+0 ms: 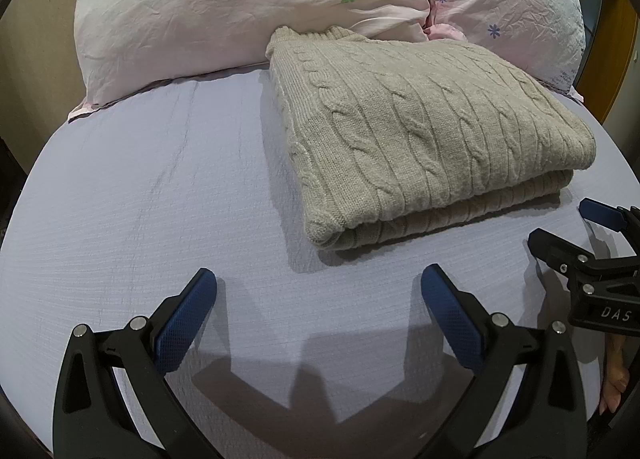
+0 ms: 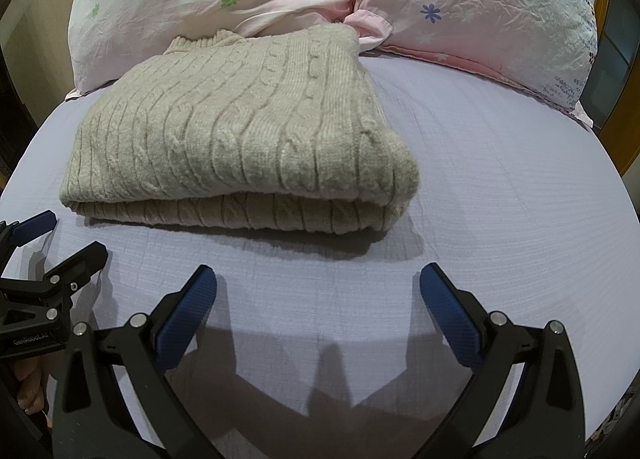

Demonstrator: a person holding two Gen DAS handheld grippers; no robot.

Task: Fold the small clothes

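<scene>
A beige cable-knit sweater [image 1: 420, 131] lies folded in a thick rectangle on the lavender bed sheet [image 1: 160, 199]; it also shows in the right wrist view [image 2: 240, 131]. My left gripper [image 1: 318, 283] is open and empty, a little in front of the sweater's near left corner. My right gripper [image 2: 318, 283] is open and empty, in front of the sweater's near right corner. Each gripper shows at the edge of the other's view: the right one [image 1: 568, 231] and the left one [image 2: 76, 235], both open and close to the sweater's near edge.
Two pink floral pillows [image 1: 240, 7] [image 2: 480, 11] lie along the head of the bed behind the sweater, which touches them. A wooden frame [image 1: 616, 39] stands at the far right. Bare sheet [image 2: 500, 179] lies on both sides of the sweater.
</scene>
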